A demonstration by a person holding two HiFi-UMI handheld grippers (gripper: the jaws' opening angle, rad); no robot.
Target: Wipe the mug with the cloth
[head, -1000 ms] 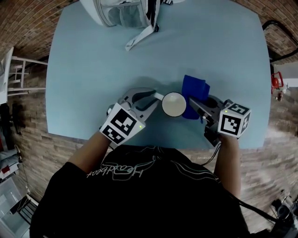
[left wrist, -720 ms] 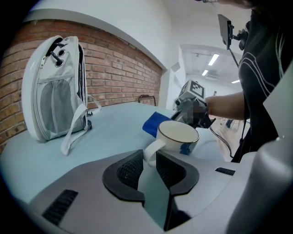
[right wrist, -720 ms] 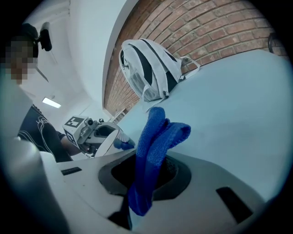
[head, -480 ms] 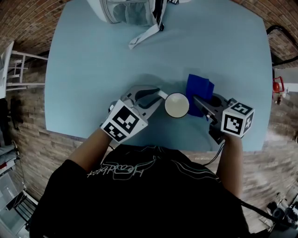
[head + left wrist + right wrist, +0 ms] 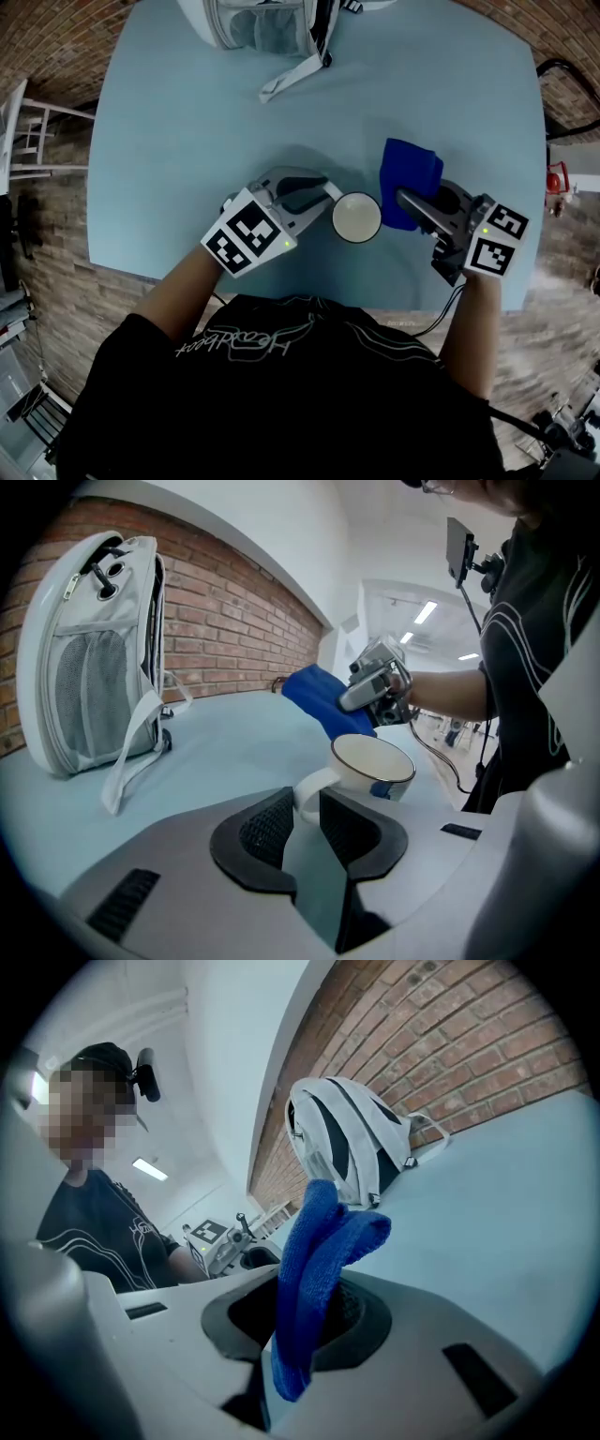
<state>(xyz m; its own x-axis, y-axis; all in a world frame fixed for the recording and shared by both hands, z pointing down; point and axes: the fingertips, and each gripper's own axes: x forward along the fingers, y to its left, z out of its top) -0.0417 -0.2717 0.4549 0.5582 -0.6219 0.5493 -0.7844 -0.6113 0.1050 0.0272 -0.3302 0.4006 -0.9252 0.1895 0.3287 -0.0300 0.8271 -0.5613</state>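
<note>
A white mug (image 5: 356,217) with a dark rim stands near the front edge of the light blue table (image 5: 187,122). My left gripper (image 5: 326,192) is shut on its handle; in the left gripper view the handle (image 5: 309,794) sits pinched between the pads. The right gripper (image 5: 403,199) is shut on a folded blue cloth (image 5: 409,178), which hangs just right of the mug and close against it. Seen from the right gripper view, the cloth (image 5: 319,1260) stands up out of the jaws.
A white and grey backpack (image 5: 262,23) lies at the table's far edge, its strap (image 5: 292,75) trailing toward the middle. A brick wall (image 5: 225,621) runs behind it. The table's front edge lies just below the mug.
The right gripper and the blue cloth have shifted a little to the right. The left gripper keeps its hold on the mug handle, hardly moved.
</note>
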